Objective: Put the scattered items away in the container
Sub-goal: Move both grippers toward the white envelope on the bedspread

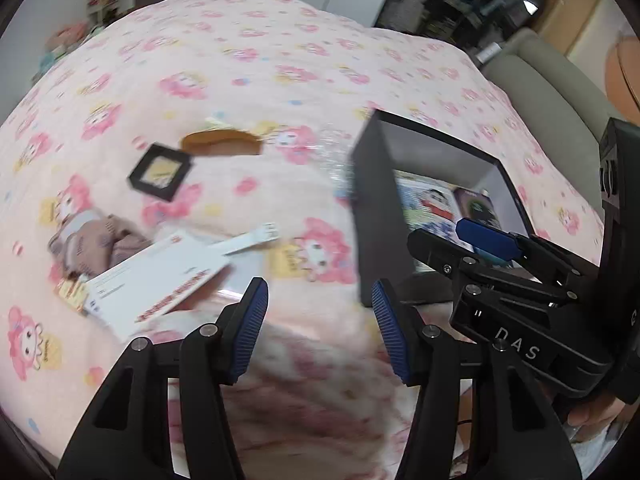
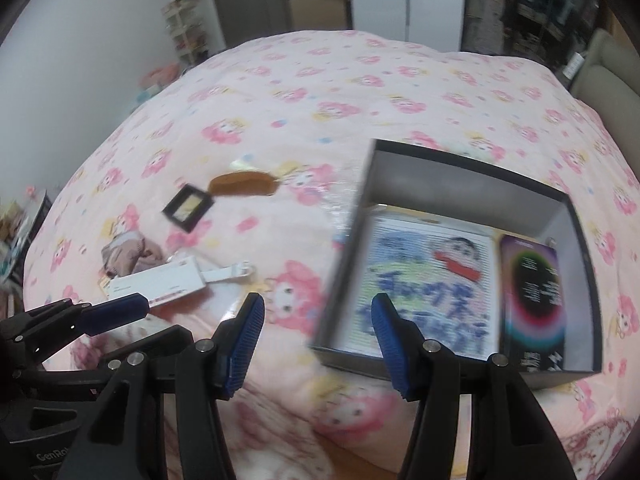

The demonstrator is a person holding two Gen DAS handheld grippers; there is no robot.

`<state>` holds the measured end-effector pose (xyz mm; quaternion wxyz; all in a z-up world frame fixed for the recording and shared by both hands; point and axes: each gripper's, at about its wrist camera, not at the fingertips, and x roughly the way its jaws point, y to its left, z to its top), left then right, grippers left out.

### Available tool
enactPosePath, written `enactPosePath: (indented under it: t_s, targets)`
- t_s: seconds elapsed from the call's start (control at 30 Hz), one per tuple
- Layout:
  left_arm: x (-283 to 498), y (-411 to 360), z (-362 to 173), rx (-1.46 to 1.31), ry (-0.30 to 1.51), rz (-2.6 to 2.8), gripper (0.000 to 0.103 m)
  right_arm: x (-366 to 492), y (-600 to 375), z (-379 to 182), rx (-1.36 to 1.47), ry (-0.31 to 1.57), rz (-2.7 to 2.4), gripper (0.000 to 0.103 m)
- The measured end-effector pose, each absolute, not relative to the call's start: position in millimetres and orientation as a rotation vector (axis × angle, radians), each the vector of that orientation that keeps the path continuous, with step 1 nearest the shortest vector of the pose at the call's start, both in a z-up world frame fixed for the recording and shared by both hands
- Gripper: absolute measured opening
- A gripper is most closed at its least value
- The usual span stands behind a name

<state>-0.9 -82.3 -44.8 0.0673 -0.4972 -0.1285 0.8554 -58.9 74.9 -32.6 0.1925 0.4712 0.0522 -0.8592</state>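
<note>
- A bed with a pink cartoon-print quilt.
- Open dark box at three o'clock.
- Brown comb, small black frame, white card, plush toy toward nine o'clock.

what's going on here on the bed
A person is tidying things off a pink bedspread into a dark box. Both the left gripper and right gripper are open and empty. The box already holds a cartoon book and a dark packet. A comb, small frame, white card and plush still lie loose.
</note>
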Motion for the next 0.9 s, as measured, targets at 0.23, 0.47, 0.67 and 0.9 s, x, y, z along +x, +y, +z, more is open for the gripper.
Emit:
enactPosePath:
  t_s: [0.23, 0.47, 0.67, 0.9]
  targets:
    - [7, -127, -56, -1.52, -0.464, 2.624, 0.055, -59, 20, -41, 1.317, 0.223, -2.32, 0.052]
    - [15, -164, -76, -1.539, -0.629, 2.62, 0.056, -60, -14, -65, 1.377, 0.26, -2.182, 0.052]
    - [11, -196, -96, -1.603, -0.789, 2.609, 0.056, -67, -27, -98, 1.519, 0.197, -2.074, 0.052]
    - [17, -234, -122, -1.654, -1.023, 2.581, 0.056, -87, -23, -128, 1.668, 0.135, -2.016, 0.052]
